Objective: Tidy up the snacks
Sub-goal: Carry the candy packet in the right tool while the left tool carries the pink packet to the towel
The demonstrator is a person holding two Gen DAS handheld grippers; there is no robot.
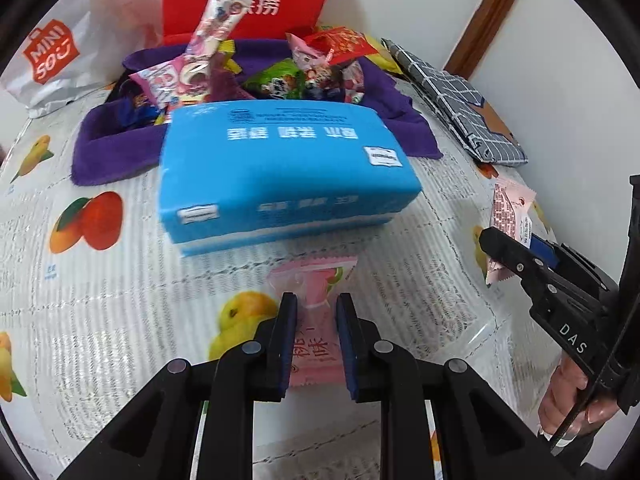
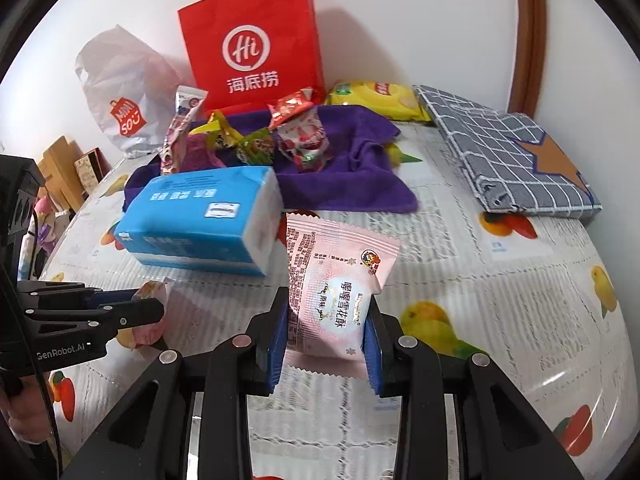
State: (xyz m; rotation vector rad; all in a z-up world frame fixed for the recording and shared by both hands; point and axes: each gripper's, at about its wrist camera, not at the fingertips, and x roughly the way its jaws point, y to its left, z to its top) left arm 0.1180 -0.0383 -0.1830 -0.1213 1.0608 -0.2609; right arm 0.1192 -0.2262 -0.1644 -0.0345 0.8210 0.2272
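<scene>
My left gripper [image 1: 317, 304] is shut on a small pink peach-flavour snack packet [image 1: 314, 280], held just above the tablecloth in front of a blue tissue pack [image 1: 280, 160]. My right gripper [image 2: 327, 312] is shut on a larger pale-pink snowflake-pastry packet [image 2: 336, 280], which stands upright between its blue pads. In the left wrist view that gripper [image 1: 496, 240] and its packet [image 1: 510, 216] show at the right. The right wrist view shows the left gripper [image 2: 148, 308] at the left, closed on its pink packet [image 2: 154, 292]. A heap of assorted snacks [image 1: 256, 76] lies on a purple towel [image 1: 116, 148] behind the tissue pack.
A red paper bag [image 2: 252, 44] and a white Miniso bag [image 2: 120, 96] stand against the back wall. A yellow crisp bag [image 2: 376, 100] and a folded grey checked cloth [image 2: 508, 160] lie at the right. A fruit-print cloth [image 2: 500, 292] covers the table. A hand [image 1: 568, 400] grips the right handle.
</scene>
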